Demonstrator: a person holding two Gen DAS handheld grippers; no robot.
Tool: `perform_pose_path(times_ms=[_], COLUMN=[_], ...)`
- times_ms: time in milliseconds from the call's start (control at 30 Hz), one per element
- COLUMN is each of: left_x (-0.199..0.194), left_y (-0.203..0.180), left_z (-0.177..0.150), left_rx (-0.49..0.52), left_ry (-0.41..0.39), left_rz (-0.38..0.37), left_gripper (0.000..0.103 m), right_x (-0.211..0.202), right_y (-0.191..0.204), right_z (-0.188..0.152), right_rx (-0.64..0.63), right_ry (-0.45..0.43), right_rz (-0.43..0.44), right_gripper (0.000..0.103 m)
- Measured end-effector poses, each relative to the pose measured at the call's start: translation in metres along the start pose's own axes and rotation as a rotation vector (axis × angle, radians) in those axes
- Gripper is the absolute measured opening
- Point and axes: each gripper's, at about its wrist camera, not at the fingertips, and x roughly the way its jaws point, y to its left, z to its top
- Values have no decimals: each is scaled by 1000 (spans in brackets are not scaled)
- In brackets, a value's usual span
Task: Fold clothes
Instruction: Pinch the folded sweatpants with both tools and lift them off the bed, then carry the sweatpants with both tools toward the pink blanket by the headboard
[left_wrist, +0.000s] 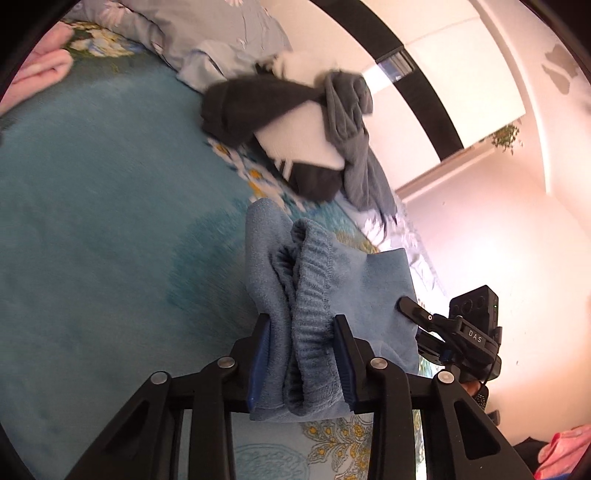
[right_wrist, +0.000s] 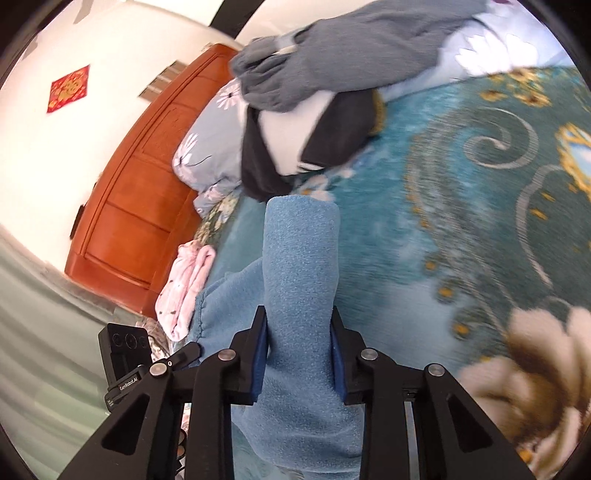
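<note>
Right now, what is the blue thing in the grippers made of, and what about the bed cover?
The blue garment looks like soft fleece: a fuzzy, nubbly matte surface, with a ribbed, gathered waistband. The bed cover looks like plush, velvety fabric, slightly shiny with a brushed nap and a flower pattern; its exact fibre cannot be told.

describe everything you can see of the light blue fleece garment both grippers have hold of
The light blue fleece garment looks soft and nubbly, with a ribbed, gathered band bunched up. The left gripper pinches that band; the right gripper clamps a plain folded part. It spans between both, above a teal patterned bedspread.
</note>
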Motion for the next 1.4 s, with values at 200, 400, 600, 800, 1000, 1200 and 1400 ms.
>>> perform_pose_path(times_ms=[200, 400, 600, 800, 1000, 1200, 1400], left_x=[-78, -148, -213, -265, -298, -306, -295], left_y=[28, 72, 117, 157, 193, 225, 255], left_z=[26, 47, 75, 105, 121, 131, 120], left_rx=[-20, -75, -98, -95, -120, -151, -202], left_ry=[-152, -275, -376, -475, -559, -610, -624], left_rz=[40, 85, 143, 196, 268, 325, 350], left_gripper=[35, 35, 35, 36, 36, 36, 36], right_x=[62, 143, 225, 295, 368, 426, 484], right_y=[69, 150, 234, 311, 379, 418, 414], right_z=[27, 47, 62, 77, 82, 74, 66], right_rx=[-114, -238, -355, -468, -573, -628, -617], right_ry=[71, 175, 269, 335, 435, 496, 554], right_rz=[82, 148, 193, 237, 281, 313, 277], right_gripper=[30, 30, 28, 27, 27, 27, 27])
